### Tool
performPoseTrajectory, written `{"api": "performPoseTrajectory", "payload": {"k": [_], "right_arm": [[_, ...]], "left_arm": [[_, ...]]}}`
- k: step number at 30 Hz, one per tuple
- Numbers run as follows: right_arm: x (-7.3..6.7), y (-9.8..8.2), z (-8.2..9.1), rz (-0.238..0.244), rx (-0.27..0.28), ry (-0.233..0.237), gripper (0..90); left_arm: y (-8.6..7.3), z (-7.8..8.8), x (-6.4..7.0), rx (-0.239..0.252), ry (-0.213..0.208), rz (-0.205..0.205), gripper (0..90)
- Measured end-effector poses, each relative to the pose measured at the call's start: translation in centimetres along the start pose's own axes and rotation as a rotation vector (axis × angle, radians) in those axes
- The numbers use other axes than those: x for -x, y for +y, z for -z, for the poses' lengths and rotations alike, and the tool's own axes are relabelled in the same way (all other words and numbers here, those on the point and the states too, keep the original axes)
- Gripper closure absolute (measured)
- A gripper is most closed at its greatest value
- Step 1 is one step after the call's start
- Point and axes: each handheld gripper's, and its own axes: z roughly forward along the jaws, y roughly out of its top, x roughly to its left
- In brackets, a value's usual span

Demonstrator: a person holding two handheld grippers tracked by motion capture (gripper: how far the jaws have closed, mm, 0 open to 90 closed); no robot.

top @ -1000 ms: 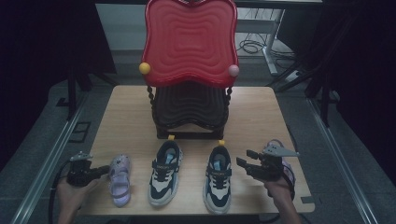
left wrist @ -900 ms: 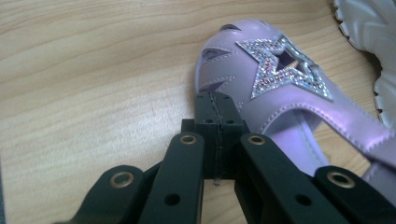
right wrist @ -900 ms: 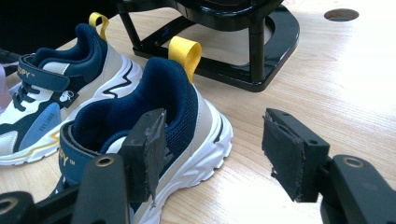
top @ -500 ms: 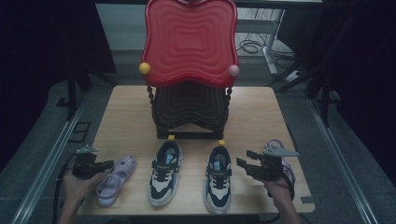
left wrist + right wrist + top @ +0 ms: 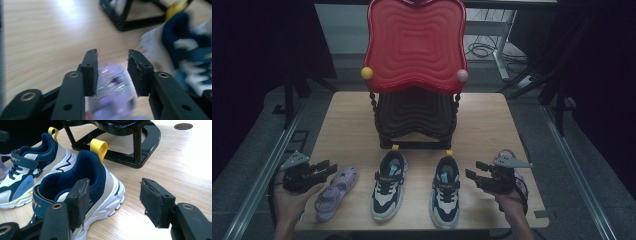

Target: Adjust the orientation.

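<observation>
A purple glittery shoe [image 5: 337,191] lies slanted on the wooden table [image 5: 347,125] at the front left. My left gripper [image 5: 326,169] hovers just above its heel end; its jaws have just been opening. In the left gripper view the shoe [image 5: 113,83] is blurred below the parted jaws of that gripper [image 5: 112,57], and no pad presses on it. Two navy and white sneakers [image 5: 388,184] [image 5: 445,190] stand side by side at the front centre. My right gripper [image 5: 473,175] stands open beside the right sneaker [image 5: 96,170], gripping nothing.
A black stand [image 5: 414,117] with a tall red wavy panel [image 5: 414,45] fills the table's middle and back. A second purple shoe [image 5: 518,182] lies partly hidden behind my right hand. The table's front edge runs just below the shoes.
The left gripper swung the purple shoe's toe to the right, then let go, opened and lifted a little. The right gripper stayed put.
</observation>
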Motion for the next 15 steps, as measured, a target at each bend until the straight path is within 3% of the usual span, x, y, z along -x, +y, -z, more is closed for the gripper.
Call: {"api": "performPoseTrajectory", "payload": {"k": [1,7,15], "right_arm": [[0.0,0.0,0.0,-0.001,0.0,0.001,41.2],[-0.1,0.3,0.3,-0.004,0.013,0.003,41.1],[-0.3,1.5,0.6,0.012,0.024,-0.025,41.8]], "left_arm": [[0.3,0.1,0.4,0.015,-0.024,0.003,57.1],[2.1,-0.1,3.0,0.029,-0.062,-0.01,49.9],[3.2,-0.4,4.0,0.017,-0.065,-0.02,44.4]]}}
